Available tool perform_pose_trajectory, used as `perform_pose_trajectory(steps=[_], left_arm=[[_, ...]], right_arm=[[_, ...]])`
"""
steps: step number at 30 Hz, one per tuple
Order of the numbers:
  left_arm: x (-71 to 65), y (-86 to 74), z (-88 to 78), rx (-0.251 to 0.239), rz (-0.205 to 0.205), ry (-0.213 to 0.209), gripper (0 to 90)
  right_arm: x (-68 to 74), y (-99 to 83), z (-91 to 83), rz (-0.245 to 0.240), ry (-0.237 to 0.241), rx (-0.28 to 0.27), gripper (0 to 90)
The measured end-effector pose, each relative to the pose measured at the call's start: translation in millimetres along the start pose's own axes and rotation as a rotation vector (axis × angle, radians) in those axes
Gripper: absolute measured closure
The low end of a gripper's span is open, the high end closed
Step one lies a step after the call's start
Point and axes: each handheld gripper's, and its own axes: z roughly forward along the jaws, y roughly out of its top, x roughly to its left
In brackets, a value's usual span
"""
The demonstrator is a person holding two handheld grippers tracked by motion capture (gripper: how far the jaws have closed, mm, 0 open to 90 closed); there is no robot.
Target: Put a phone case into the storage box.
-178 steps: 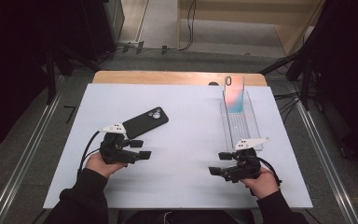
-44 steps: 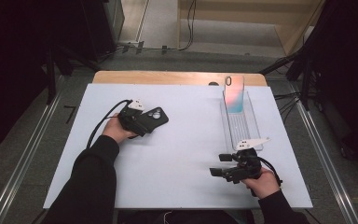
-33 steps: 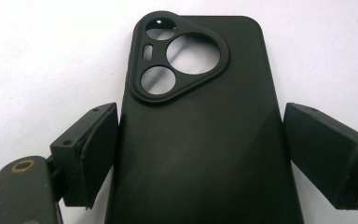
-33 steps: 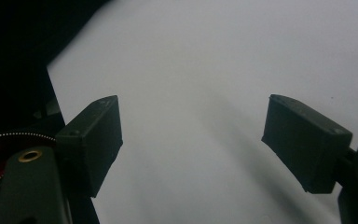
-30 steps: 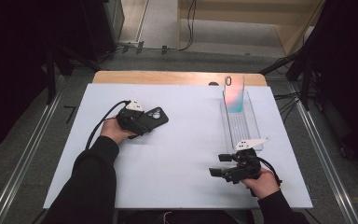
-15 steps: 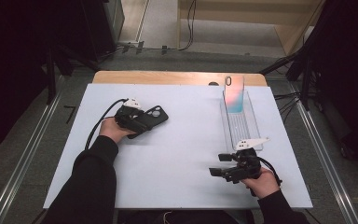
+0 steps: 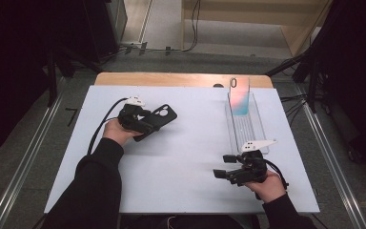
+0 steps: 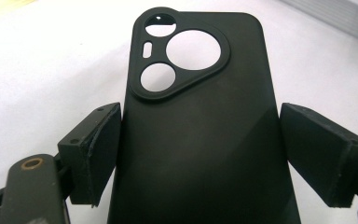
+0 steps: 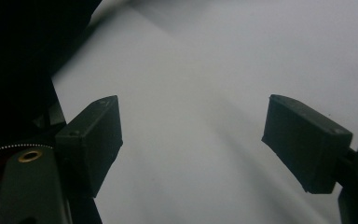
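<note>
The right gripper (image 7: 226,172) rests low near the table's near edge, its 2 jaws standing wide with only bare white table (image 9: 205,93) between them; it can stay parked until a second grip is wanted.

Farther off, the left gripper (image 7: 148,123) has the black phone case (image 8: 200,135) between its 2 jaws, gripped across its width. The left pad presses on the case's edge; the right pad (image 8: 321,149) seems to leave a thin gap, so I judge the hold light. The case's camera cutout lies ahead of the jaws, pointing away from the hand.

To do this lift well, tighten until both pads bear evenly, keep the case level, and raise it slowly.

Well beyond the right gripper stands a clear rack (image 7: 246,129) with a pink-and-blue case (image 7: 239,97) upright at its far end, a likely destination.
</note>
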Motion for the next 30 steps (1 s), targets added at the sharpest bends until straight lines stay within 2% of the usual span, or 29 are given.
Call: perform_pose_trajectory(steps=[6, 12, 18, 25, 30], left_arm=[[-20.3, 5.1, -4.3, -0.024, -0.028, 0.001, 16.5], [-38.9, 5.0, -7.6, -0.053, -0.083, 0.012, 16.5], [-59.2, 3.7, -10.5, -0.079, -0.124, 0.025, 16.4], [-78.3, -0.3, -12.9, -0.139, -0.177, 0.047, 16.3], [-89.1, -5.8, -13.0, -0.183, -0.228, 0.07, 16.3]], right_arm=[[5.1, 5.6, -3.8, 0.02, -0.014, -0.021, 17.7], [10.7, 10.4, -5.5, 0.025, -0.018, -0.033, 17.6], [14.0, 14.3, -5.8, 0.053, -0.048, -0.04, 17.7], [17.7, 20.8, -3.4, 0.095, -0.057, -0.051, 17.6], [19.0, 24.8, -1.5, 0.125, -0.095, -0.053, 17.6]])
